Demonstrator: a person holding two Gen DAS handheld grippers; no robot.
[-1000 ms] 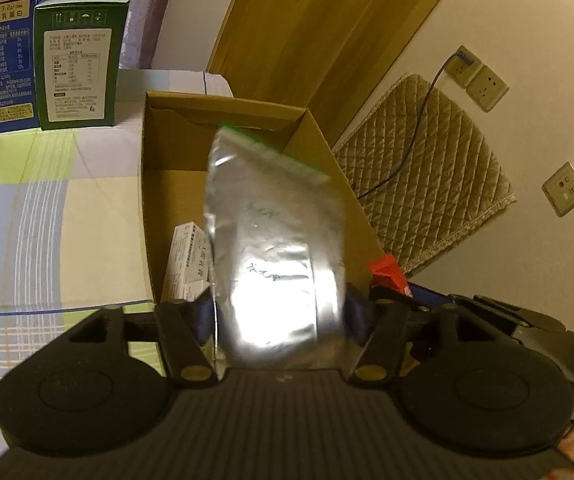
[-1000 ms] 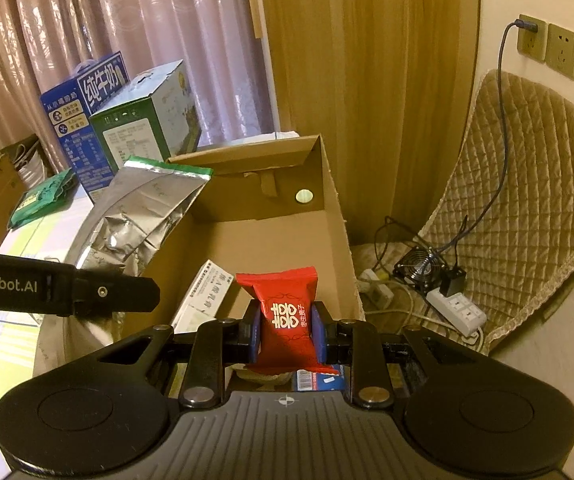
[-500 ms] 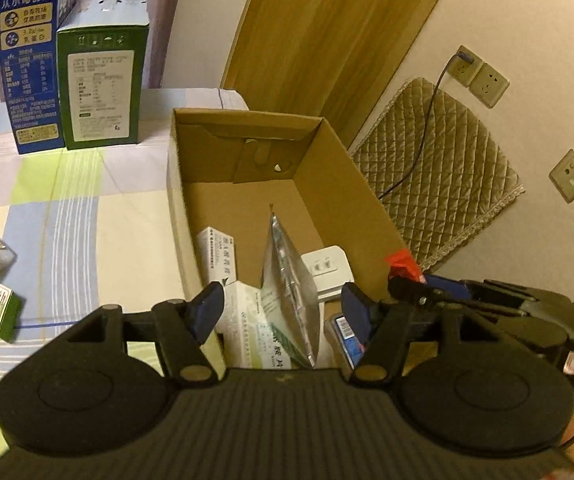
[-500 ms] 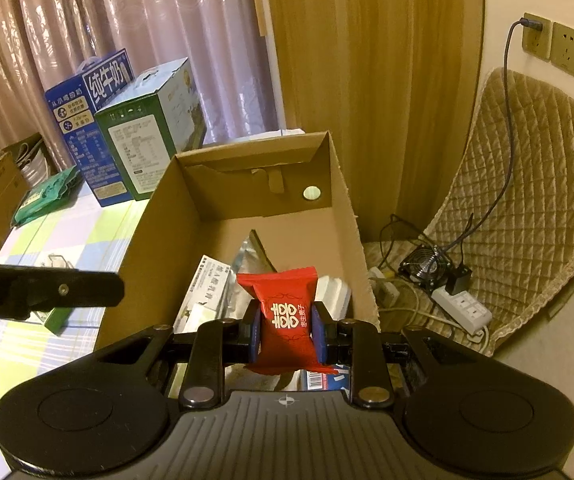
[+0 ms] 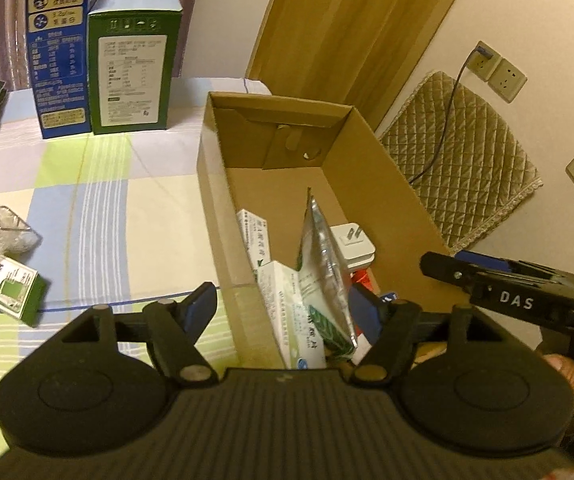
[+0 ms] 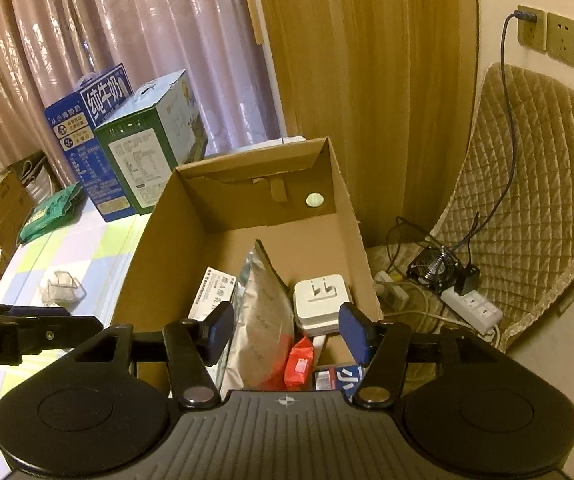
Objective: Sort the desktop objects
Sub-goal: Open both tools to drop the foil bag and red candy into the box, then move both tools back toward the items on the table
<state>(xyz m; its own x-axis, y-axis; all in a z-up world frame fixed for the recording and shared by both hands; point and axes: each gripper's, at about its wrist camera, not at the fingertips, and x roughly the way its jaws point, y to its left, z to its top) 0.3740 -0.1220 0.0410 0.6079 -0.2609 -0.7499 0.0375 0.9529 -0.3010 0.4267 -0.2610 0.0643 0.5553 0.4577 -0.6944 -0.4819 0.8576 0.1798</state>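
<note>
1. The right gripper (image 6: 287, 334) hangs over the near end of the cardboard box (image 6: 339, 184); its jaws have just been opening and now stand apart, with nothing pressed between the pads.
2. The red candy packet (image 6: 299, 362) lies loose in the box below those jaws, wedged between the silver foil pouch (image 6: 265, 320) and the white plug adapter (image 6: 321, 300).
3. The left gripper (image 5: 287, 306) is also released: its jaws have just widened and straddle the box's near left wall, one blue pad outside over the tablecloth, the other inside.
4. The foil pouch (image 5: 323, 264) stands on edge in the box, leaning against white medicine cartons (image 5: 293, 312) with green print too small to read.
5. The far half of the box floor is bare cardboard, with upright walls on all sides and a round hole in the end wall.
6. Left of the box, the checked tablecloth (image 5: 119, 208) has open room; a small green-and-white carton (image 5: 5, 286) and crumpled clear plastic (image 5: 1, 230) lie near its left edge.
7. At the back stand a blue milk carton (image 6: 87, 136) reading "纯牛奶" and a green carton (image 6: 151, 152) carrying a nutrition panel.
8. The right gripper's side reads "DAS" in the left wrist view; the left gripper's arm shows "ot.AI" in the right wrist view.
</note>
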